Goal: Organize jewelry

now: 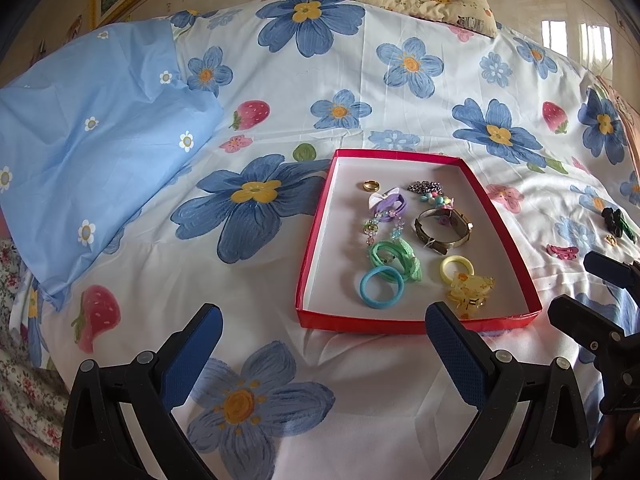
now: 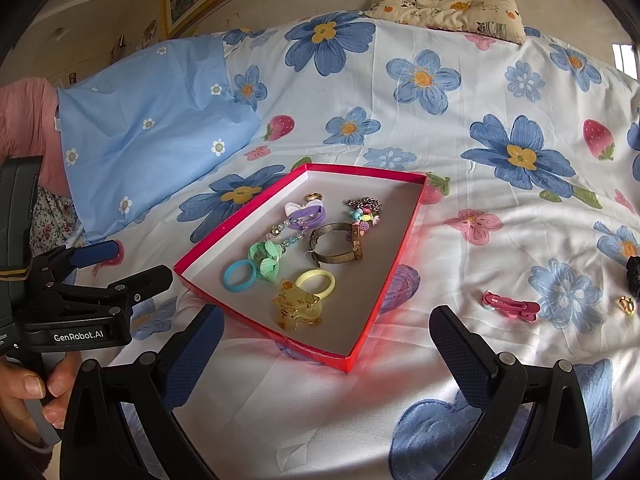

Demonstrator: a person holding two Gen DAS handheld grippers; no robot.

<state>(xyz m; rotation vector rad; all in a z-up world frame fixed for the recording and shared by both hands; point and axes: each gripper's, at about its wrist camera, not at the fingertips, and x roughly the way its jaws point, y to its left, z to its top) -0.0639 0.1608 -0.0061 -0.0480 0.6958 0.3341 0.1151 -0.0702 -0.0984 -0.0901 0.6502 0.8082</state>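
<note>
A red tray (image 1: 316, 248) (image 2: 384, 284) lies on the flowered bed sheet. It holds a gold ring (image 1: 370, 186), a watch (image 1: 442, 228) (image 2: 336, 244), a blue hair tie (image 1: 381, 287) (image 2: 239, 275), a yellow hair tie (image 2: 316, 282), a yellow claw clip (image 1: 470, 290) (image 2: 298, 308), green and purple bands and beaded pieces. A pink hair clip (image 2: 510, 305) (image 1: 562, 251), a small gold piece (image 2: 626, 305) and a black item (image 1: 616, 222) lie on the sheet right of the tray. My left gripper (image 1: 324, 344) and right gripper (image 2: 326, 344) are both open and empty, in front of the tray.
A light blue pillow (image 1: 92, 152) lies at the left. A cartoon-print cushion (image 2: 448, 8) sits at the far edge of the bed. The left gripper also shows at the left of the right wrist view (image 2: 104, 264), held in a hand.
</note>
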